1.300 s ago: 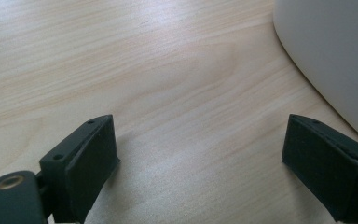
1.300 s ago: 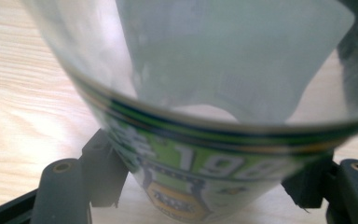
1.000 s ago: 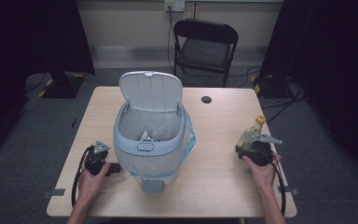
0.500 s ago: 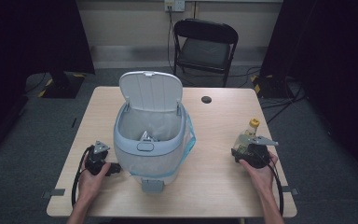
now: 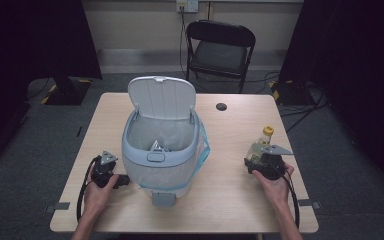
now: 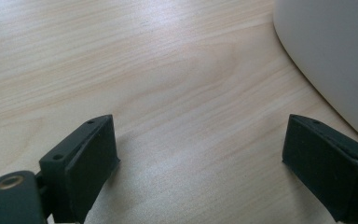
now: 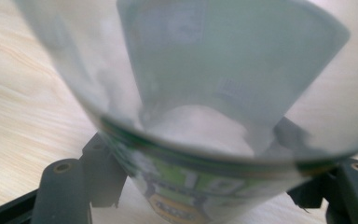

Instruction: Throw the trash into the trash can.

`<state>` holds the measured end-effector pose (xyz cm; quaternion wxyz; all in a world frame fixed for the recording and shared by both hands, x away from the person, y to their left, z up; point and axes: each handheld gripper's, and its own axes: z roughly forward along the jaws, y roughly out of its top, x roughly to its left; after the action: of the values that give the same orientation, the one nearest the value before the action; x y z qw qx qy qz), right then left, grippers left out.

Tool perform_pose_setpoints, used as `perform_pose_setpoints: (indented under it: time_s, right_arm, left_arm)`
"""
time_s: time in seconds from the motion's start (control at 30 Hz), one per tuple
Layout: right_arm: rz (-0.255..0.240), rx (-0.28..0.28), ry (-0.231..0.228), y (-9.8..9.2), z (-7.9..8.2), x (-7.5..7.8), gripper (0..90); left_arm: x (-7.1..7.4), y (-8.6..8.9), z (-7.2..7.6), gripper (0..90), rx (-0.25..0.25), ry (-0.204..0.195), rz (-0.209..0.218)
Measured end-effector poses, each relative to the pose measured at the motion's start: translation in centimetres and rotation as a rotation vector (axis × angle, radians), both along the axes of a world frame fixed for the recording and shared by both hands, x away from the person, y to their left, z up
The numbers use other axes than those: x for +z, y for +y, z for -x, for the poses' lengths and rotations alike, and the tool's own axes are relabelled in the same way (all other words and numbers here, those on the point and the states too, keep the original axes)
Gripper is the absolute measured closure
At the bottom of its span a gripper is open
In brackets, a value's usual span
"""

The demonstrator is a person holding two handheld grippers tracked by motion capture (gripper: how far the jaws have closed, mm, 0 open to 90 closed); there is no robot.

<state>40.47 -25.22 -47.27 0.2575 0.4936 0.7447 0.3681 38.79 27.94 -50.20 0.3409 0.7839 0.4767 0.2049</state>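
Observation:
A pale blue bin [image 5: 160, 150] with a plastic liner stands mid-table, its lid [image 5: 163, 97] raised. My right gripper [image 5: 256, 154] is at the right of the table, shut on a clear bottle [image 5: 260, 146] with a yellow cap [image 5: 268, 131]; its jaws have just been closing on it. In the right gripper view the bottle [image 7: 214, 93] and its green label sit between the jaws of my right gripper [image 7: 205, 182]. My left gripper [image 5: 125, 180] rests on the table left of the bin, open and empty [image 6: 200, 140], with the bin wall [image 6: 335, 51] at its right.
The wooden table [image 5: 230, 210] has a small black round grommet [image 5: 221, 106] behind the bin. A black folding chair [image 5: 220, 47] stands beyond the far edge. Cables trail from both grippers toward the front edge.
My right gripper and the bottle have shifted a little to the left, toward the bin. The left gripper and the bin have not moved.

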Motion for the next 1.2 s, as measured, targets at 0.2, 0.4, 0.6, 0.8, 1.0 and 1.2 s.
perform_pose_setpoints:
  time_s: [0.2,0.4,0.6,0.8,1.0,1.2]
  right_arm:
    - [-0.055,0.034,-0.018,0.7,0.4,0.7,27.9]
    - [-0.088,0.047,-0.062,1.3,0.8,1.9,27.9]
    - [-0.129,0.078,-0.085,2.0,1.1,3.2,27.9]
    - [-0.140,0.122,-0.107,3.1,1.7,4.5,27.9]
    - [-0.197,0.165,-0.119,3.6,2.2,5.6,27.9]
    - [-0.203,0.187,-0.150,4.0,2.9,6.9,27.9]
  left_arm:
    - [0.0,0.0,0.0,9.4,0.000,0.000,0.000]
    - [0.0,0.1,0.0,9.3,-0.006,0.000,-0.007]
    - [0.0,0.1,0.0,9.3,-0.006,0.000,-0.007]
    - [0.0,0.1,0.0,9.3,-0.005,0.000,-0.007]
    - [0.0,0.0,0.0,9.4,-0.002,0.001,-0.001]
    - [0.0,0.0,0.0,9.3,-0.002,0.000,-0.001]
